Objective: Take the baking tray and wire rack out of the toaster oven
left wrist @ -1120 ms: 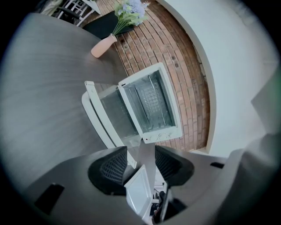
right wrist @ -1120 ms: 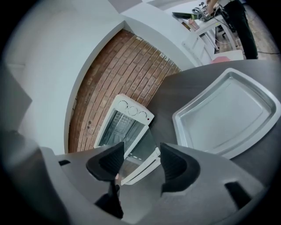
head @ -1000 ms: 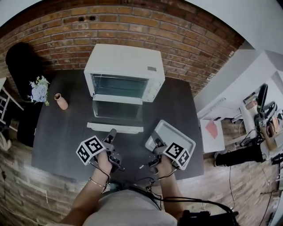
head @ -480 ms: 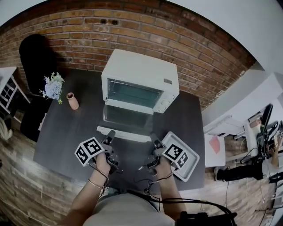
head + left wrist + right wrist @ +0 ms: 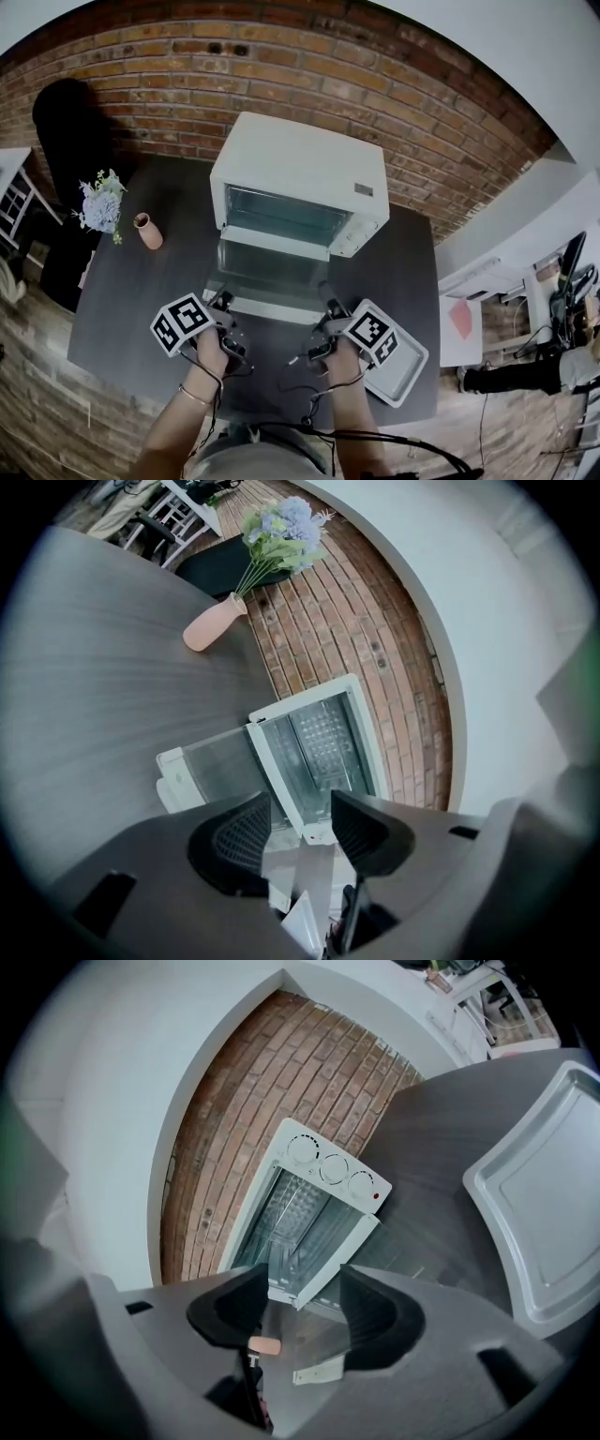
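With the baking tray (image 5: 409, 364) at the surface's (image 5: 141, 300) near right corner, the left gripper (image 5: 300, 808) and right gripper (image 5: 305, 1290), empty with fingers apart (the right's just narrowing), should enter level for the wire rack (image 5: 323, 742) inside the toaster oven (image 5: 300, 169).

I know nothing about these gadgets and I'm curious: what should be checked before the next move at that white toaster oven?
1. White box-shaped toaster oven, glass door folded down: ok.
2. Silvery rectangular metal baking tray out on the dark table: ok.
3. Wire rack ready to take: cannot tell; only a grid pattern shows inside.
4. Left gripper jaws apart, nothing between: ok.
5. Right gripper jaws have just closed a little, apart, nothing between: ok.
6. Pink vase clear of the door: ok.
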`<state>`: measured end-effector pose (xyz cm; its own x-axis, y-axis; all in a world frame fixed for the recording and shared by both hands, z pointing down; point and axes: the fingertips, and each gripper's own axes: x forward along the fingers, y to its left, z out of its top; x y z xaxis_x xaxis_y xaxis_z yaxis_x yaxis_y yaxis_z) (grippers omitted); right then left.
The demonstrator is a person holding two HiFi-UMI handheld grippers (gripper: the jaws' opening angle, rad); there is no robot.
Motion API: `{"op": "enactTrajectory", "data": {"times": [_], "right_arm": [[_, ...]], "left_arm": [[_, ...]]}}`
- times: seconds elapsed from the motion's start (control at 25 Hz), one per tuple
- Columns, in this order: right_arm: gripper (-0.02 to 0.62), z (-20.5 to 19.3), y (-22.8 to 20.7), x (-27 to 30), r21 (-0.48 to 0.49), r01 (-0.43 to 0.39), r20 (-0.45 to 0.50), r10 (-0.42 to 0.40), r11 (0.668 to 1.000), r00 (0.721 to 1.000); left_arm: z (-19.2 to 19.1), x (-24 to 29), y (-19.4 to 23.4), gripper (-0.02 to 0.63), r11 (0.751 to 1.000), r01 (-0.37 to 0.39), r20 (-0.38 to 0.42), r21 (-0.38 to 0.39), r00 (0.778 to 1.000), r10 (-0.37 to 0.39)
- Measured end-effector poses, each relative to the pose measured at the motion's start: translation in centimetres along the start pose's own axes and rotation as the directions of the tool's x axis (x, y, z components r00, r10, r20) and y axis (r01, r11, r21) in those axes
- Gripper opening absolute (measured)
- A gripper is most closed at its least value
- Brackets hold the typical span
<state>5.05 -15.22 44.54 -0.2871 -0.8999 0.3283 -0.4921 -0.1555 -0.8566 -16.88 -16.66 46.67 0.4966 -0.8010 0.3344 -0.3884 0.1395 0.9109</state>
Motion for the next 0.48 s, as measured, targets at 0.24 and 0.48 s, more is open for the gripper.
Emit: {"op": "enactTrajectory", "data": {"times": [0.24,0.48], "right_arm": [[0.232,2.3,-0.3,3.3,0.034,-0.027,0.048,0.025,0.999,0.999],[0.232,2.8,-0.5,6.0,0.030,-0.050,0.059,0.048,0.998,0.997]], "left_arm": [[2.4,3.9,-0.9,0.178,0.999,0.022,0.006,0.029,1.000,-0.022],[3.5,7.1,-1.3,0.178,0.998,0.054,-0.007,0.012,0.999,-0.054]]}}
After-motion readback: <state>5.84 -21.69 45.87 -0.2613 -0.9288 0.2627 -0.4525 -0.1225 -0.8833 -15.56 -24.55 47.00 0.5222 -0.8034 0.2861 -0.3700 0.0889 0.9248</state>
